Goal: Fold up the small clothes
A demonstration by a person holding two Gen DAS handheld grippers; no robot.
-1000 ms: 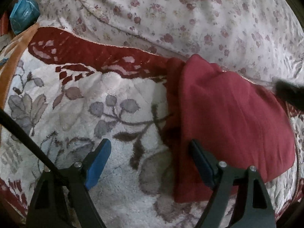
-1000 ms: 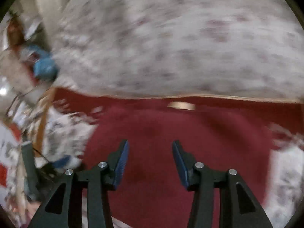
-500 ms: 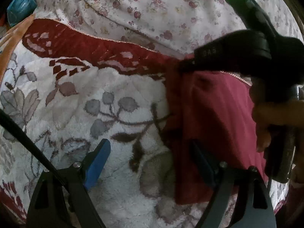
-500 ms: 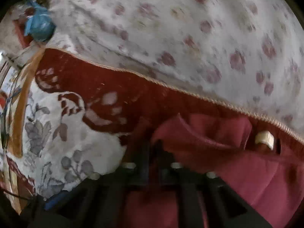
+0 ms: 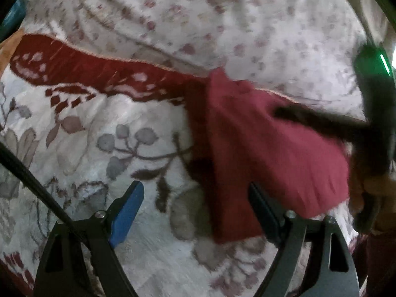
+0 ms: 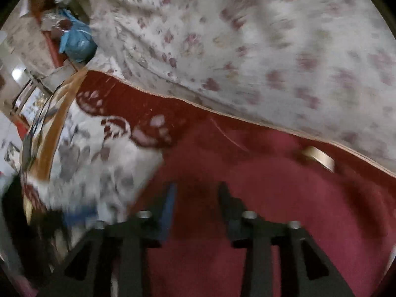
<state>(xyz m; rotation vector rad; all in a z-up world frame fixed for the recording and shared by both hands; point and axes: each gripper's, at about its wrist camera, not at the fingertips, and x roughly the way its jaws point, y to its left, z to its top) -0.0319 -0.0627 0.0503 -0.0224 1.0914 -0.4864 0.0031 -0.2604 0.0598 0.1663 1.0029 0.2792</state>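
A small dark red garment [image 5: 267, 153] lies folded on a white floral blanket [image 5: 104, 136]. It fills the lower half of the right wrist view [image 6: 284, 198], with a tan label [image 6: 319, 157] near its far edge. My left gripper [image 5: 195, 205] is open and empty, its right finger at the garment's near left corner. My right gripper [image 6: 196, 199] is open above the garment, jaws apart with nothing between them. It shows blurred in the left wrist view [image 5: 321, 123], over the garment's right side.
A white quilt with small pink flowers [image 5: 222, 24] lies beyond the blanket's dark red border [image 5: 99, 74]. A blue bag [image 6: 76, 42] and clutter sit past the bed's far left edge. A black cable [image 5: 29, 178] crosses the lower left.
My right gripper was closed at the garment's far left corner half a second ago. It has opened and pulled back to the right. The left gripper has barely moved.
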